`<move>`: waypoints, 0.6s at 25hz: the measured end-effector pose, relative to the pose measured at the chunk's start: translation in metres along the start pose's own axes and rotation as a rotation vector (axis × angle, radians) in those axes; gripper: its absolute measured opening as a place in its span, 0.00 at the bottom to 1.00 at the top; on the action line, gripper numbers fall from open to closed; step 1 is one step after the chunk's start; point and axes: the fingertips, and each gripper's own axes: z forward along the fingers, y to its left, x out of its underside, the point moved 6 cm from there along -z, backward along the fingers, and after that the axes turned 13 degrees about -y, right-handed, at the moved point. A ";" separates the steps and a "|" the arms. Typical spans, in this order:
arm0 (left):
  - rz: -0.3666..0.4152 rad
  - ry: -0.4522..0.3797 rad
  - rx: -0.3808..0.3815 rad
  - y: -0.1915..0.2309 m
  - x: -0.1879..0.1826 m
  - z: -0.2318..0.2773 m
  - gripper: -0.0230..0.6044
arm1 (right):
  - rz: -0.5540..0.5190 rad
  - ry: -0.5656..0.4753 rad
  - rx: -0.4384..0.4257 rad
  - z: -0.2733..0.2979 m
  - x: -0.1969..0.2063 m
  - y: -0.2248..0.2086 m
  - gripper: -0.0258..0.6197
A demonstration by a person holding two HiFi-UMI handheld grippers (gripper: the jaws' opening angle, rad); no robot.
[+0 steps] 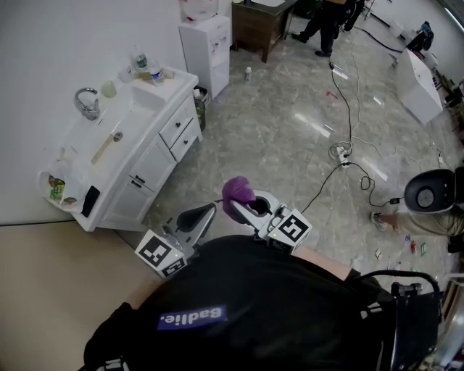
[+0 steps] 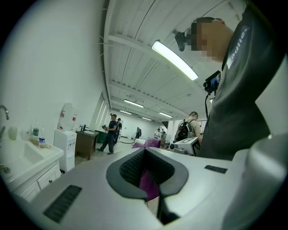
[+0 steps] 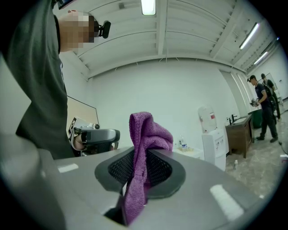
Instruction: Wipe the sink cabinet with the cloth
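The white sink cabinet (image 1: 156, 167) stands against the wall at the left, with a chrome faucet (image 1: 88, 103) and bottles (image 1: 140, 59) on its top; the left gripper view catches its corner (image 2: 27, 175). A purple cloth (image 1: 238, 190) is bunched upward, and my right gripper (image 1: 243, 206) is shut on it; in the right gripper view the cloth (image 3: 146, 139) sticks up from the right gripper (image 3: 141, 173). My left gripper (image 1: 197, 217) is held close beside it, shut and empty in the head view (image 2: 145, 173). Both are held well short of the cabinet, over the floor.
A white water dispenser (image 1: 206, 43) and a small bin (image 1: 201, 98) stand past the cabinet's far end. Cables (image 1: 348, 130) trail over the grey floor to the right. A brown desk (image 1: 261, 25) and a standing person (image 1: 330, 22) are at the back.
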 end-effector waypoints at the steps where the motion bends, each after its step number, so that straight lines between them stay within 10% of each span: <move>1: 0.001 0.000 0.001 0.000 0.000 0.001 0.04 | -0.001 -0.001 0.004 -0.001 0.000 -0.001 0.13; 15: 0.017 0.019 -0.004 -0.007 0.008 0.047 0.04 | 0.016 -0.049 0.049 -0.037 -0.014 -0.041 0.13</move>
